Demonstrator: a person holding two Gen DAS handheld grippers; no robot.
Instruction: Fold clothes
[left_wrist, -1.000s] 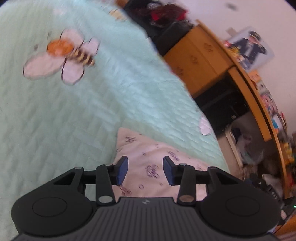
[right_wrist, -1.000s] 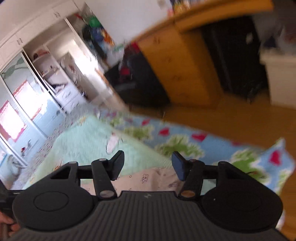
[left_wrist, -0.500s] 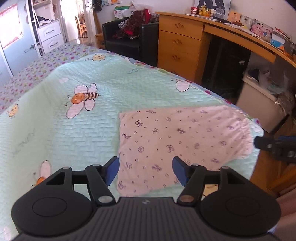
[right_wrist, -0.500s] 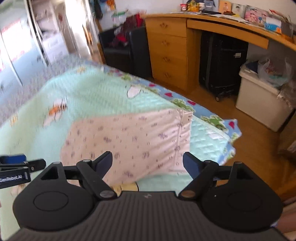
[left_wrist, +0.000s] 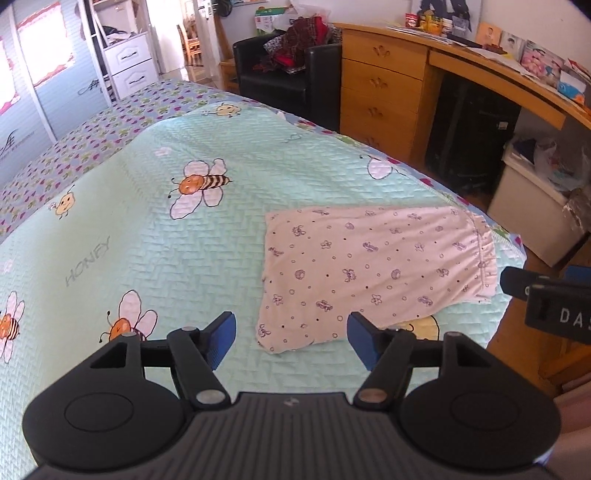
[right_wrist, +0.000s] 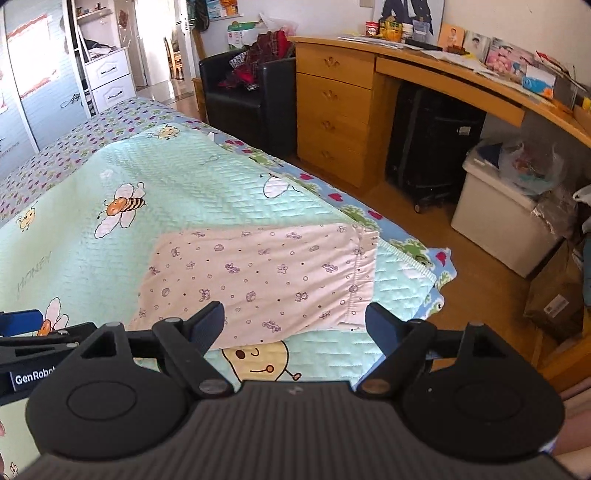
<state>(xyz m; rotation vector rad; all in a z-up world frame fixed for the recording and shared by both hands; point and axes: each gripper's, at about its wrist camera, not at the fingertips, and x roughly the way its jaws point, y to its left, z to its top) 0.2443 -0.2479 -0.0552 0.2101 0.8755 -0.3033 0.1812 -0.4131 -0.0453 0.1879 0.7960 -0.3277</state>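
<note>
A pale pink garment (left_wrist: 373, 269) with small purple prints lies folded flat near the right edge of the bed, its gathered waistband (left_wrist: 484, 254) toward the bed's side. The right wrist view shows the same garment (right_wrist: 258, 280). My left gripper (left_wrist: 290, 336) hovers above the garment's near left corner, open, with nothing between its blue pads. My right gripper (right_wrist: 295, 325) hangs over the near edge by the waistband, open wide and empty. The right gripper's tip (left_wrist: 546, 295) shows at the right border of the left wrist view.
The mint green quilt (left_wrist: 147, 240) with bee prints covers the bed. Beyond the bed stand a black armchair (left_wrist: 288, 81) piled with clothes, a wooden desk with drawers (left_wrist: 380, 96), a black suitcase (right_wrist: 432, 147) and a white bin (right_wrist: 506, 229). Wooden floor lies to the right.
Both grippers have lifted up and back from the garment and opened wider. The garment, under the fingers before, now lies flat on the quilt in full view.
</note>
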